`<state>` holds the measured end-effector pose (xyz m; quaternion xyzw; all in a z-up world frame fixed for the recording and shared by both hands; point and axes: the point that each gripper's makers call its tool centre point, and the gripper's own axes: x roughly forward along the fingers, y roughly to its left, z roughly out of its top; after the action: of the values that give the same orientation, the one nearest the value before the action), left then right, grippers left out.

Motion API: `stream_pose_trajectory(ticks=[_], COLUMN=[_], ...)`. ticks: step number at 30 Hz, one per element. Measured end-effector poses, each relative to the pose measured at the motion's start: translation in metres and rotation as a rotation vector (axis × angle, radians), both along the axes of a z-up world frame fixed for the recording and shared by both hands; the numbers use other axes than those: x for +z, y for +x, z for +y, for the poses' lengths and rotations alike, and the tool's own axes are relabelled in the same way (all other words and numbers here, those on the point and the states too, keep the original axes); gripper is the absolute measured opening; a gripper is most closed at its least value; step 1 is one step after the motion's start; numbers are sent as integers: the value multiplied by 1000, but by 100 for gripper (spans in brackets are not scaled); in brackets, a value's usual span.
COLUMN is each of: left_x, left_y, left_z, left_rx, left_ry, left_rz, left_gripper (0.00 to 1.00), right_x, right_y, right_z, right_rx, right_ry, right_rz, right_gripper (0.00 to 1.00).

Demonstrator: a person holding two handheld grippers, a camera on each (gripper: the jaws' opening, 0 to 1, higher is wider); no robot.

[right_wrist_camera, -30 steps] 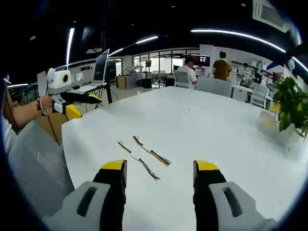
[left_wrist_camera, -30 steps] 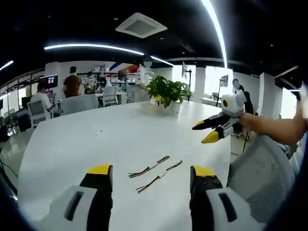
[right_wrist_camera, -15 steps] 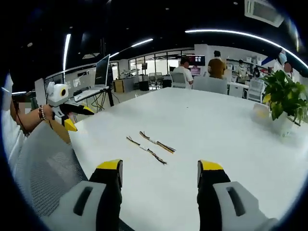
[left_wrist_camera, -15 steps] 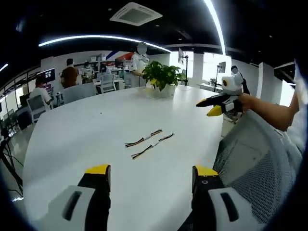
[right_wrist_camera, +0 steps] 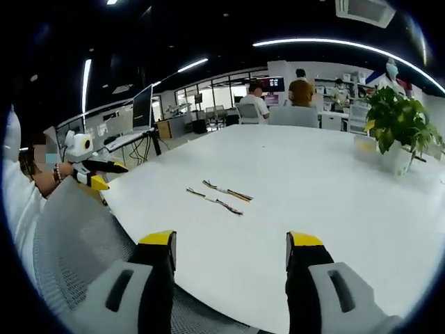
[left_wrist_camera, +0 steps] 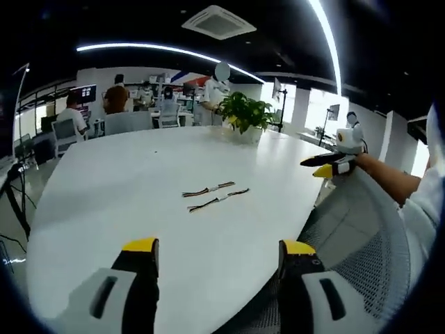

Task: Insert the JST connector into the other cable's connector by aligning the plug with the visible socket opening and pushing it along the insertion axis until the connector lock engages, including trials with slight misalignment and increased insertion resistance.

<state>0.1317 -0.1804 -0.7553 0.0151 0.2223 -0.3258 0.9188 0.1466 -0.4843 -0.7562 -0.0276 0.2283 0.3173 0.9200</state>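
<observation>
Your left gripper (left_wrist_camera: 217, 256), bottom of left gripper view: two black jaws w/ yellow tips on pale grey housings w/ dark slots. Right gripper (right_wrist_camera: 232, 252), bottom of right gripper view: same build. In right gripper view, far left, you've got a beaded bracelet (right_wrist_camera: 57, 172) at the wrist and a white short sleeve (right_wrist_camera: 15, 202).

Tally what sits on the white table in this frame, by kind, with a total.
Short cables with connectors: 2, lying side by side, one and the other
Potted plants: 1, near the table's far edge
Total: 3
</observation>
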Motion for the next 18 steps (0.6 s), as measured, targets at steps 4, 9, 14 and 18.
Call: stream_pose_trajectory(ticks=[4,9,14,18], left_x=[-2,-9,-12,-12], left_y=[-2,-4,-3,-2], left_z=[-1,2,6,8], left_rx=[27,49,82,103], left_ry=[-35,-32,-80,-107], left_rz=[11,32,62,66], left_gripper=[67,67,67,70], right_x=[3,-3,-4,-4], right_y=[2,1,2,3], right_z=[-1,-3,-7,-8], right_rx=[-18,-35,-82,-102], right_ry=[24,24,73,88], right_rz=[-4,18,32,42], right_gripper=[61,63,62,63])
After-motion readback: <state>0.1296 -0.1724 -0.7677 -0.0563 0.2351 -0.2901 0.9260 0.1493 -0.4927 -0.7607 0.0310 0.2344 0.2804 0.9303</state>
